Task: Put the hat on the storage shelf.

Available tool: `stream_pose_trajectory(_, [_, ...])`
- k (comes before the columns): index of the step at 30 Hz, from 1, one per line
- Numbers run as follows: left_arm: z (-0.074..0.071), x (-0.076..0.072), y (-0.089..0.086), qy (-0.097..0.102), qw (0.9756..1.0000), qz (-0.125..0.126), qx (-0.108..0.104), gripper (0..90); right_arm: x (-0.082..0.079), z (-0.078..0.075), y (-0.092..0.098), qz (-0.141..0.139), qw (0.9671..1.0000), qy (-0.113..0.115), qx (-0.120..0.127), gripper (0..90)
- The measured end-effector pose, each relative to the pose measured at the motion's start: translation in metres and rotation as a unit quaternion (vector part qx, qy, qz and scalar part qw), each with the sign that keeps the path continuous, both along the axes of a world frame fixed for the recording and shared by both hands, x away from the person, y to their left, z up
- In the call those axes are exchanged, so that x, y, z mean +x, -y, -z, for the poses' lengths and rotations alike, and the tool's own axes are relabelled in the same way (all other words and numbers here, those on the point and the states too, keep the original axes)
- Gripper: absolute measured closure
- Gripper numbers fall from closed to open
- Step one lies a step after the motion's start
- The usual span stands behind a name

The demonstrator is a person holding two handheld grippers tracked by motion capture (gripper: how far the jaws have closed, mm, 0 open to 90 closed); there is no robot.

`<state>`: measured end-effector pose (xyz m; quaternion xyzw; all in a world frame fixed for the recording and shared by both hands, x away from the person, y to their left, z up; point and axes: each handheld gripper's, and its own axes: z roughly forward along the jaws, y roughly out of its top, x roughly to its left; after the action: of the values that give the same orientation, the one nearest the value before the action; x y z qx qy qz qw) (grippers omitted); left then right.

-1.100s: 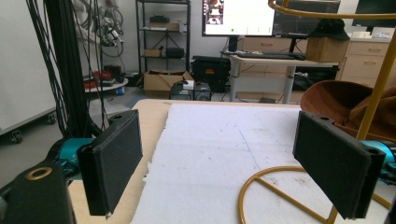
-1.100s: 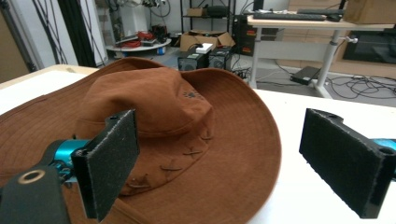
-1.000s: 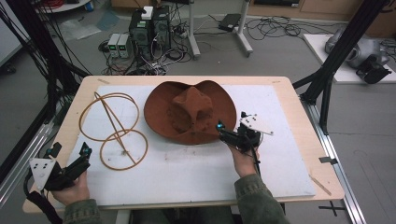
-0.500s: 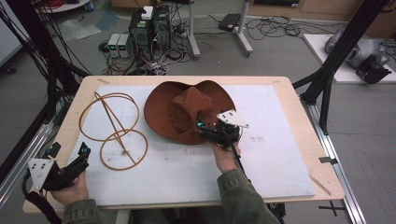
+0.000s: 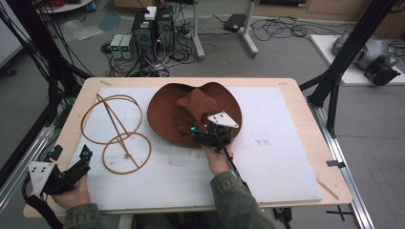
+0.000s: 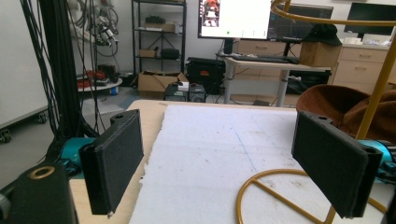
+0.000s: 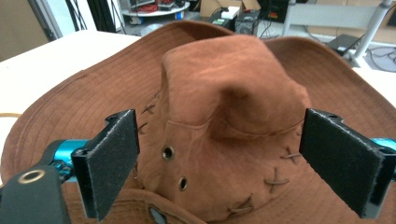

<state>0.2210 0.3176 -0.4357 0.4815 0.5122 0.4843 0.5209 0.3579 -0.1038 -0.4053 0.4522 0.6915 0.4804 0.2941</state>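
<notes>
The right gripper (image 5: 203, 135), held in a person's right hand (image 5: 217, 160), reaches over the near brim of a brown hat (image 5: 191, 102). Its two black jaws stand wide apart and grip nothing; in the right gripper view the hat's crown (image 7: 229, 93) sits between them, with the brim passing under the jaws. The hat lies crown up at the middle of a white mat (image 5: 286, 157) that covers most of a light wooden table (image 5: 305, 109). A grey three-cornered plate tops this gripper.

The left gripper (image 5: 79, 160), in the person's left hand (image 5: 71, 195), rests at the near left corner of the table, well apart from the hat. Its jaws are also spread, with nothing between them. Just to its right stands a yellow wire stand (image 5: 117, 131) made of hoops joined by a slanted rod, left of the hat. In the left gripper view the stand's base hoop (image 6: 261, 186) lies on the mat close to one jaw.

Beyond the far edge, cables and computer boxes (image 5: 153, 28) sit on the floor.
</notes>
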Motion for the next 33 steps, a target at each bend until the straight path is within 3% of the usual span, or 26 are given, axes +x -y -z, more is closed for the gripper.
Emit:
stream_pose_trajectory(12, [0.0,0.002,0.002,0.001,1.0,0.004,0.005,16.9,0.01,0.01,-0.014,0.03,0.998,-0.05,0.024,11.4])
stream_pose_trajectory(18, [0.0,0.003,0.002,0.001,1.0,0.006,0.004,17.0,0.021,0.014,-0.028,0.052,0.9961,-0.072,0.009,11.5])
stream_pose_trajectory(22, [0.001,0.004,0.002,0.0,0.9999,0.011,0.0,17.0,0.025,0.015,-0.033,0.063,0.996,-0.063,-0.005,11.5])
stream_pose_trajectory(24, [0.002,0.005,0.003,-0.003,0.9998,0.017,0.004,16.9,0.031,0.018,-0.033,0.081,0.9942,-0.071,-0.007,12.6])
stream_pose_trajectory(29, [0.002,0.007,0.006,-0.004,0.9996,0.025,0.008,17.2,0.03,0.016,-0.032,0.077,0.9951,-0.062,-0.006,27.0])
stream_pose_trajectory(30, [0.002,0.007,0.007,-0.005,0.9995,0.03,0.007,17.8,0.03,0.015,-0.032,0.06,0.9963,-0.059,-0.016,38.5])
stream_pose_trajectory(32, [0.002,0.007,0.007,-0.004,0.9995,0.03,0.007,18.1,0.03,0.015,-0.033,0.058,0.9964,-0.058,-0.024,49.8])
stream_pose_trajectory(33, [0.001,0.006,0.007,-0.002,0.9995,0.029,0.007,18.2,0.03,0.014,-0.032,0.053,0.9964,-0.062,-0.022,61.0])
